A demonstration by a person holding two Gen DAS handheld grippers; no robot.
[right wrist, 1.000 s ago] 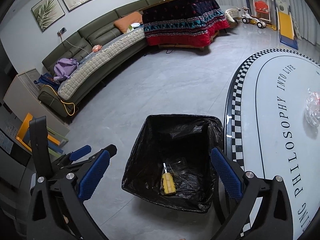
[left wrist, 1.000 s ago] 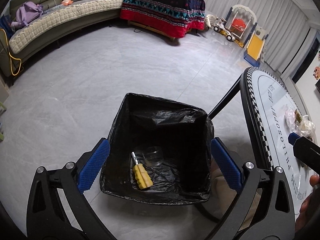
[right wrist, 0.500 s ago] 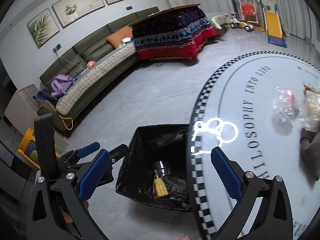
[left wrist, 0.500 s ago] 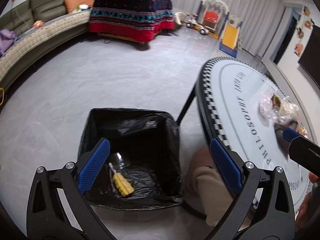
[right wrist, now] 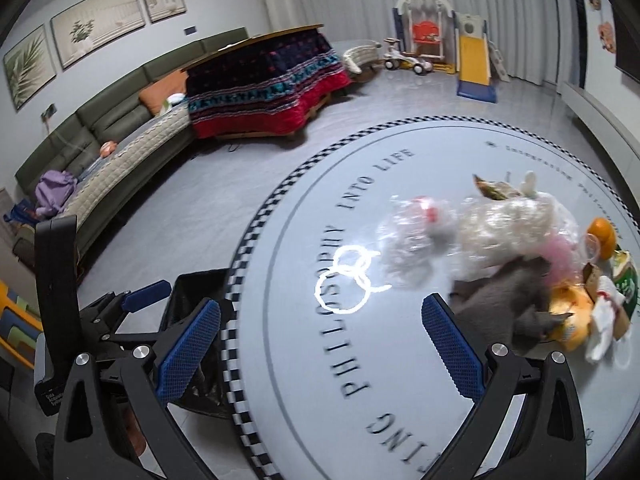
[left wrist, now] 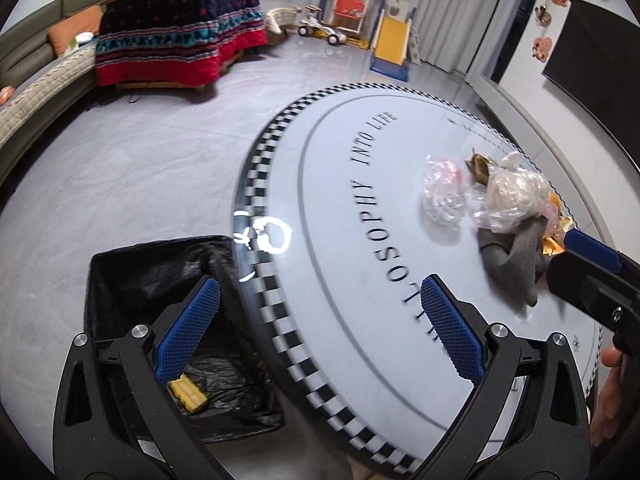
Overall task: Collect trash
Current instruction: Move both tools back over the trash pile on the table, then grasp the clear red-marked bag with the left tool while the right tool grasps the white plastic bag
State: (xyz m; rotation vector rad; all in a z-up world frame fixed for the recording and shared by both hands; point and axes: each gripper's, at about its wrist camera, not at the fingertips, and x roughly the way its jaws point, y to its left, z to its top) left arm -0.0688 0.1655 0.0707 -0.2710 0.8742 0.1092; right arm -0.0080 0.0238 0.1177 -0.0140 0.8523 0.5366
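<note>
Both tools, left (left wrist: pixel 316 320) and right (right wrist: pixel 320 344), are apart and empty; the crumpled plastic (right wrist: pixel 412 248) on the table (right wrist: pixel 304 360) looks light, soft and slippery, so pinch a thick fold.

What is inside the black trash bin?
In the black trash bin, a yellow corn cob lies on the bag's bottom. The left gripper and the table edge cover the rest.

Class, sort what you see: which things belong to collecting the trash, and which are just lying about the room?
Belongs to the job:
bin with black liner
crumpled clear plastic
wrapper pile
grey cloth

Lying about:
sofa
toy slide
purple backpack
</note>
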